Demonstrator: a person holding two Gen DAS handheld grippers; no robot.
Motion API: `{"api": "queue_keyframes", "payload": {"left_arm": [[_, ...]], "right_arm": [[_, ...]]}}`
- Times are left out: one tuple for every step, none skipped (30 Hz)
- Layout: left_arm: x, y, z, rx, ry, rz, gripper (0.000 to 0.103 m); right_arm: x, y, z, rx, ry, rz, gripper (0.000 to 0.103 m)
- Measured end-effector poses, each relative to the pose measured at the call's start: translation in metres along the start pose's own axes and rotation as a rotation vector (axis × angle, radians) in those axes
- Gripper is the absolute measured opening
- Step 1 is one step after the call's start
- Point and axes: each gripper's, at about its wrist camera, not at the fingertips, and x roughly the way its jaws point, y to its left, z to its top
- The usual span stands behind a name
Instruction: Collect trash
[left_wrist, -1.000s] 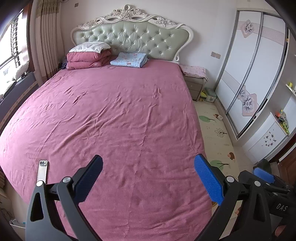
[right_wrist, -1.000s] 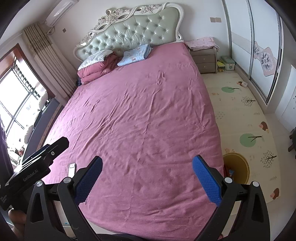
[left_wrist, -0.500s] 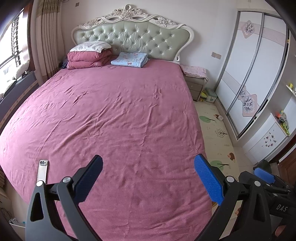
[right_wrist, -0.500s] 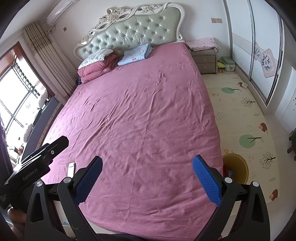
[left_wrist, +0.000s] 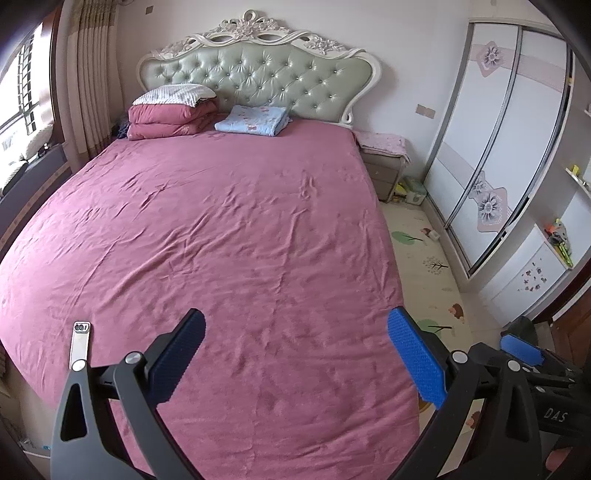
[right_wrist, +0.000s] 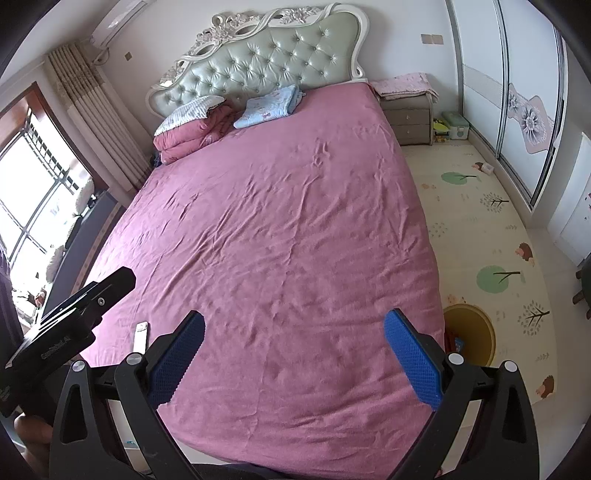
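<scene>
Both grippers hang over the near end of the bed (left_wrist: 229, 236), and each holds nothing: the left gripper (left_wrist: 295, 354) has its fingers spread wide, and so does the right gripper (right_wrist: 293, 352). No trash shows on the pink cover; the one loose thing there is a phone (left_wrist: 80, 343) at the near left corner. Beside the bed on the near right floor stands a yellow bin (right_wrist: 471, 334) with a few scraps inside. Farther off, small bits lie on the play mat (right_wrist: 480, 221) near the wardrobe (left_wrist: 495, 147). A cover this bare fits either a finished pickup or one where only floor clutter remains
</scene>
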Motion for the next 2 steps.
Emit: {"api": "queue_keyframes", "payload": {"left_arm": [[0.0003, -0.0005, -0.0003, 0.001, 0.002, -0.004, 0.099], [0.0002, -0.0007, -0.0002, 0.001, 0.004, -0.006, 0.099]], "right_arm": [[0.0007, -0.0008, 0.0003, 0.0, 0.002, 0.0, 0.094], [0.0007, -0.0013, -0.0001, 0.0, 0.004, -0.001, 0.094]]}}
